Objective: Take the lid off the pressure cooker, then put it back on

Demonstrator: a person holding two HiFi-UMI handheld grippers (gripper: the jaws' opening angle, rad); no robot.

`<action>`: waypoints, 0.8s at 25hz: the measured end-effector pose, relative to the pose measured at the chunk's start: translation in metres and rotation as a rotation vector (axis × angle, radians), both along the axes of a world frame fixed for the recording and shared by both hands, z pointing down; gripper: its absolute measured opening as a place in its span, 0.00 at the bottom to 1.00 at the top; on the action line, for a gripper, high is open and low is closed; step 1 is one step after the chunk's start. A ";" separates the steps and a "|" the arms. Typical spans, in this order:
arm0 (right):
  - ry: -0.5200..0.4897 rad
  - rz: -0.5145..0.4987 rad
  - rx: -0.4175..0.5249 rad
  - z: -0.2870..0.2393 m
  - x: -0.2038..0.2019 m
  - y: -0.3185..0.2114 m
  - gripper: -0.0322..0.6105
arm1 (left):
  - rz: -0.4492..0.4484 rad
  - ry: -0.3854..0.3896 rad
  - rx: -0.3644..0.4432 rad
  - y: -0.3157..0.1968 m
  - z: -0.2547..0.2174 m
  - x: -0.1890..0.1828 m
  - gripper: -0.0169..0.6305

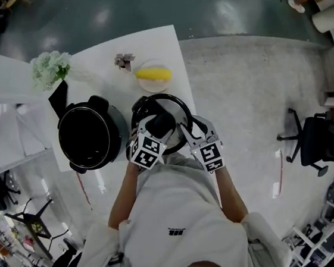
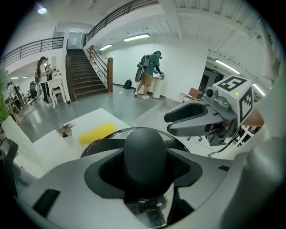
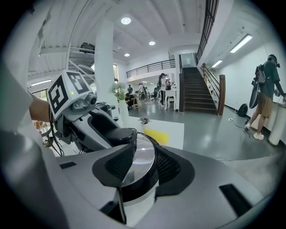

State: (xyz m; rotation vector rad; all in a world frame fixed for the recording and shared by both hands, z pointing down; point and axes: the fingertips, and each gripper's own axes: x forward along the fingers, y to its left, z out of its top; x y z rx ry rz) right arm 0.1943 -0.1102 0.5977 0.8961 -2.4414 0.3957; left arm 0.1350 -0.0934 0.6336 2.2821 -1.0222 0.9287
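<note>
I stand in a big open office or lab hall: glossy grey floor (image 1: pixel 110 4), a staircase (image 2: pixel 82 78) up to a railed gallery (image 2: pixel 31 47) far off, strip lights (image 2: pixel 137 37), a white table (image 1: pixel 165 46), an office chair (image 1: pixel 319 140) at my right

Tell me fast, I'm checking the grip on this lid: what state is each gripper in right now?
Left gripper: closed on the lid's black knob.
Right gripper: closed on the lid's rim.

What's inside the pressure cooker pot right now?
The pot stands uncovered: only its dark inner wall and bottom show, with no contents visible. The lid, held beside it, hides none of it.
</note>
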 end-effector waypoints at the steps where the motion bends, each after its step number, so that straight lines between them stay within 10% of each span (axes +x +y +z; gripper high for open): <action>1: 0.003 -0.002 -0.003 0.003 0.000 0.000 0.29 | -0.006 0.003 -0.003 0.001 0.003 0.000 0.47; 20: 0.040 -0.047 -0.046 0.048 -0.006 0.005 0.29 | -0.067 -0.031 -0.011 0.007 0.055 -0.010 0.47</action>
